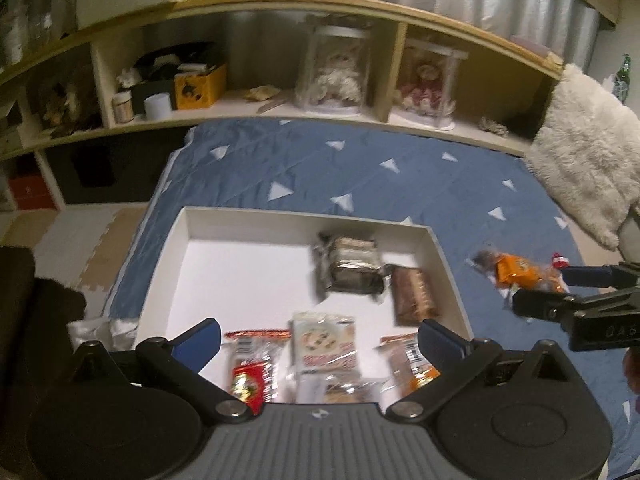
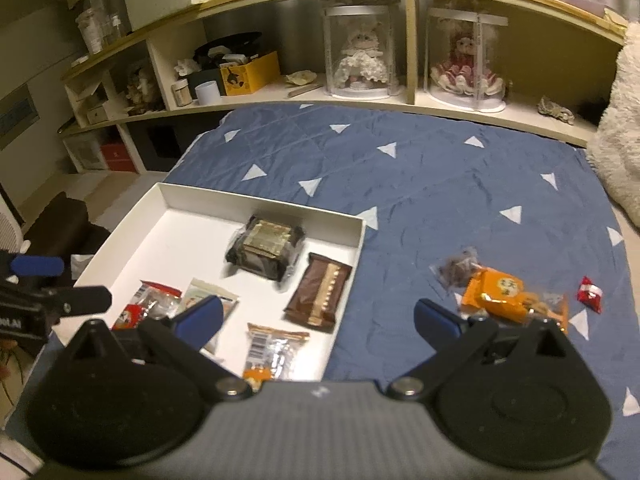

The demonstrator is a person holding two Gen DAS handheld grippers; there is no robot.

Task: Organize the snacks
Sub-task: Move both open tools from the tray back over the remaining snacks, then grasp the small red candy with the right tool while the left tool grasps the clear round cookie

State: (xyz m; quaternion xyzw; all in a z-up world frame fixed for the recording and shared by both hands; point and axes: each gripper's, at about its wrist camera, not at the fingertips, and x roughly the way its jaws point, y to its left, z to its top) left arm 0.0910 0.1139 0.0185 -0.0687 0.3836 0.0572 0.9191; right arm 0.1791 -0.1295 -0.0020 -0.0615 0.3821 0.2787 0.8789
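Observation:
A shallow white box point(image 1: 444, 256) point(image 2: 264, 209) lies on a blue bedspread. Inside it are a dark wrapped block point(image 1: 352, 270) point(image 2: 264, 250), a brown bar point(image 1: 414, 296) point(image 2: 320, 296), a white pack point(image 1: 324, 342), a red pack point(image 1: 252, 372) and an orange-ended clear pack point(image 2: 272, 354). My left gripper point(image 1: 320, 340) hangs open over the box's near end with nothing between its fingers. My right gripper point(image 2: 320, 318) is open too, above the box's right edge, holding nothing. On the bedspread to the right lie an orange pack point(image 2: 496, 296) point(image 1: 516, 272), a small dark pack point(image 2: 458, 270) and a red candy point(image 2: 589, 294).
A long wooden shelf point(image 2: 360, 98) runs behind the bed, bearing two dolls in clear cases point(image 2: 362, 60), a yellow box point(image 2: 248, 74) and jars. A white fluffy cushion point(image 1: 588, 152) sits at the right. Floor mats point(image 1: 80, 248) lie to the left of the bed.

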